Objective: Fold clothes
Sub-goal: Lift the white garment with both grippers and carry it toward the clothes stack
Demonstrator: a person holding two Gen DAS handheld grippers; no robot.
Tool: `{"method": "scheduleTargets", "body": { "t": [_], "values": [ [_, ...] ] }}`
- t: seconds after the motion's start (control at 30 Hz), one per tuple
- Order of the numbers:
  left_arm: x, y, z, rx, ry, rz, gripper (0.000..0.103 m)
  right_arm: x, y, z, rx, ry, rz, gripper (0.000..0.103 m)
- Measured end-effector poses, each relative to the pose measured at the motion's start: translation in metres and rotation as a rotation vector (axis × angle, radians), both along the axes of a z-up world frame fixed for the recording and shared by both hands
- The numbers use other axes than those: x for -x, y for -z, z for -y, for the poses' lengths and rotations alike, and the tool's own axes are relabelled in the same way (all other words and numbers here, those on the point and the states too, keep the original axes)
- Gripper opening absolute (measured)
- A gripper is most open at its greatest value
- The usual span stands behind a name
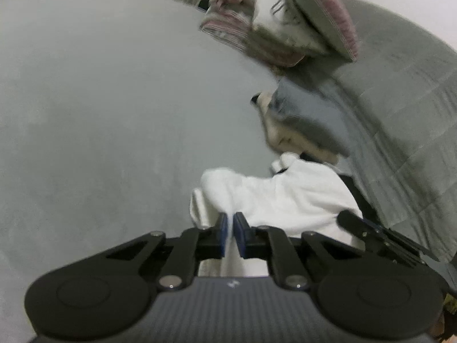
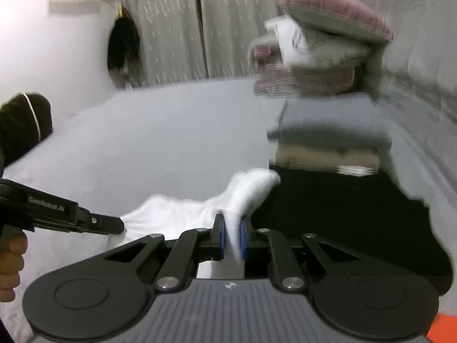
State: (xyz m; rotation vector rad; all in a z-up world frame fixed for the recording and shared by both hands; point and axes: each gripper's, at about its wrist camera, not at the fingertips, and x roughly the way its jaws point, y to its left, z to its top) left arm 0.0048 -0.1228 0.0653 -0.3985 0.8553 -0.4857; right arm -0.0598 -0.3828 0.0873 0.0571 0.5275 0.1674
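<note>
A white garment [image 1: 285, 197] hangs bunched between my two grippers over a grey bed [image 1: 100, 114]. My left gripper [image 1: 230, 235] is shut on one edge of it. My right gripper [image 2: 230, 235] is shut on another edge of the white garment [image 2: 182, 214]. The right gripper also shows at the right of the left wrist view [image 1: 371, 233], and the left gripper at the left of the right wrist view [image 2: 94, 223]. A black garment [image 2: 342, 223] lies on the bed [image 2: 142, 143] just right of the white one.
A stack of folded clothes, grey and beige [image 2: 331, 134], sits behind the black garment. A taller pile of pink and white folded items [image 2: 320, 48] stands farther back; it also shows in the left wrist view [image 1: 282, 20]. A grey sofa back [image 1: 405, 100] and curtains [image 2: 200, 28] border the bed.
</note>
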Motion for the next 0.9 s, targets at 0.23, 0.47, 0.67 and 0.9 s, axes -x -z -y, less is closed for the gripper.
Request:
{"method": "scheduleTargets", "body": {
  "t": [0.23, 0.47, 0.67, 0.9],
  "values": [
    [-0.01, 0.017, 0.001, 0.003, 0.001, -0.057, 0.009, -0.001, -0.002, 0.013, -0.028, 0.072, -0.01, 0.012],
    [-0.025, 0.053, -0.016, 0.202, -0.027, -0.152, 0.059, -0.003, 0.007, 0.023, -0.026, 0.097, -0.057, 0.012],
    [-0.029, 0.06, 0.015, 0.15, 0.047, -0.118, 0.078, -0.002, 0.007, 0.026, -0.068, 0.102, -0.066, 0.013],
    [-0.033, 0.073, 0.047, 0.138, 0.116, -0.128, 0.028, -0.002, 0.007, 0.026, -0.069, 0.1, -0.06, 0.013]
  ]
}}
